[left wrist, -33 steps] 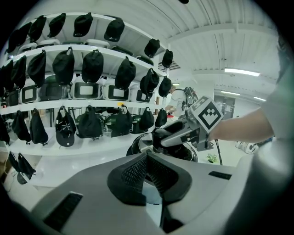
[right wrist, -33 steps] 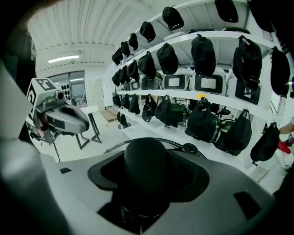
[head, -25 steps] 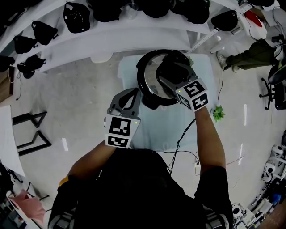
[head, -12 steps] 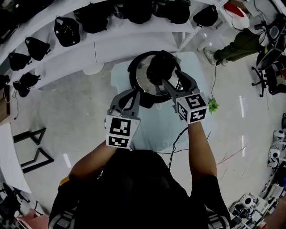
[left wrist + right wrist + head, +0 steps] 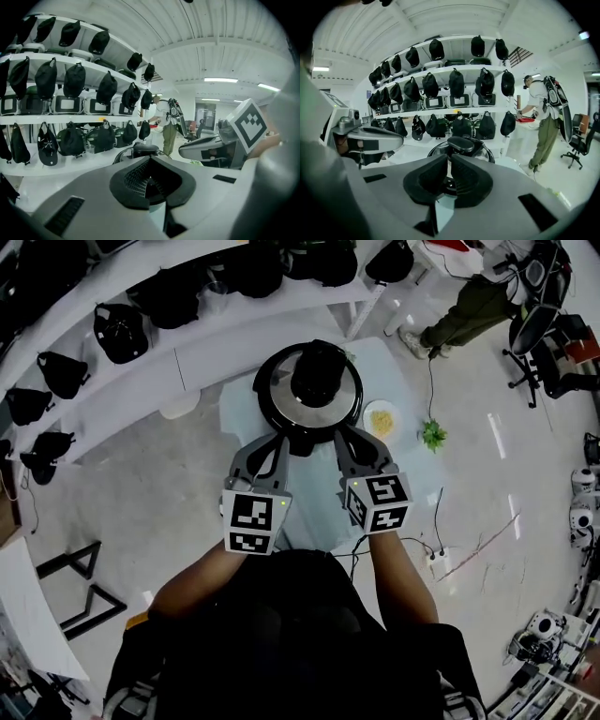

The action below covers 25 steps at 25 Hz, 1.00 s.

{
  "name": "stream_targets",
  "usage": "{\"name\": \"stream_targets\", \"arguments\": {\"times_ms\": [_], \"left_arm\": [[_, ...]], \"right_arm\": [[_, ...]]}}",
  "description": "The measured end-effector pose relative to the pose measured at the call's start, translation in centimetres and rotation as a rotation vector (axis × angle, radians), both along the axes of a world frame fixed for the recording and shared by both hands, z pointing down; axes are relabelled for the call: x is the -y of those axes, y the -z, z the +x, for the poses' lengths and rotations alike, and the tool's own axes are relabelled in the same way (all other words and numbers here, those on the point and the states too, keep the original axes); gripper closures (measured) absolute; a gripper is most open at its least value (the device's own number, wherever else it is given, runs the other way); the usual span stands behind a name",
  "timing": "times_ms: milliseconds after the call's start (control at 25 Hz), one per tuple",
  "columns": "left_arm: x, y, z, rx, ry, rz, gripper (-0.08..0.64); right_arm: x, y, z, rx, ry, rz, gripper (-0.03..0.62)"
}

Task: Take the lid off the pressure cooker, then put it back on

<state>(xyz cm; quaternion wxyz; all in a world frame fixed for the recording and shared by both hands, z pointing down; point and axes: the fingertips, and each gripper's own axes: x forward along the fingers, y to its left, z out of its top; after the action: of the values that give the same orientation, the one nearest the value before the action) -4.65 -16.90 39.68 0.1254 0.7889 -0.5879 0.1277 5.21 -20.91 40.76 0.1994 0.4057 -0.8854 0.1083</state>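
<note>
The pressure cooker (image 5: 309,390) stands on the pale table (image 5: 234,409) with its steel lid and black handle (image 5: 317,376) on top. My left gripper (image 5: 281,439) hovers just in front of the cooker's near rim, shut and empty. Beside it, my right gripper (image 5: 345,435) is also clear of the cooker; its jaws are closing, almost together, with nothing between them. In the left gripper view the cooker (image 5: 140,151) sits beyond the closed jaws of the left gripper (image 5: 150,161). In the right gripper view the lid handle (image 5: 460,144) shows just past the right gripper (image 5: 447,165).
A small plate of yellow food (image 5: 381,418) lies right of the cooker, a green plant (image 5: 432,435) beyond it. A curved white shelf with black caps (image 5: 122,329) runs behind the table. A person (image 5: 469,306) stands at the far right. A cable and power strip (image 5: 436,561) lie on the floor.
My right gripper has come off the lid handle, drawn back toward me and closed its jaws. The left gripper has shifted only slightly. The lid stays on the cooker.
</note>
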Motion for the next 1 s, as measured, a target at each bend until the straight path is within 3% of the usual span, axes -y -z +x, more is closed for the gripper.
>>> {"name": "stream_targets", "arguments": {"times_ms": [480,1000], "left_arm": [[-6.0,-1.2,2.0,-0.024,-0.187,-0.009,0.552],[-12.9,0.0,5.6,-0.016,-0.220,0.010,0.552]], "right_arm": [[-8.6,-0.8,0.2,0.004,-0.169,-0.020,0.563],[-15.7,1.0,2.2,0.034,-0.180,0.020,0.563]]}}
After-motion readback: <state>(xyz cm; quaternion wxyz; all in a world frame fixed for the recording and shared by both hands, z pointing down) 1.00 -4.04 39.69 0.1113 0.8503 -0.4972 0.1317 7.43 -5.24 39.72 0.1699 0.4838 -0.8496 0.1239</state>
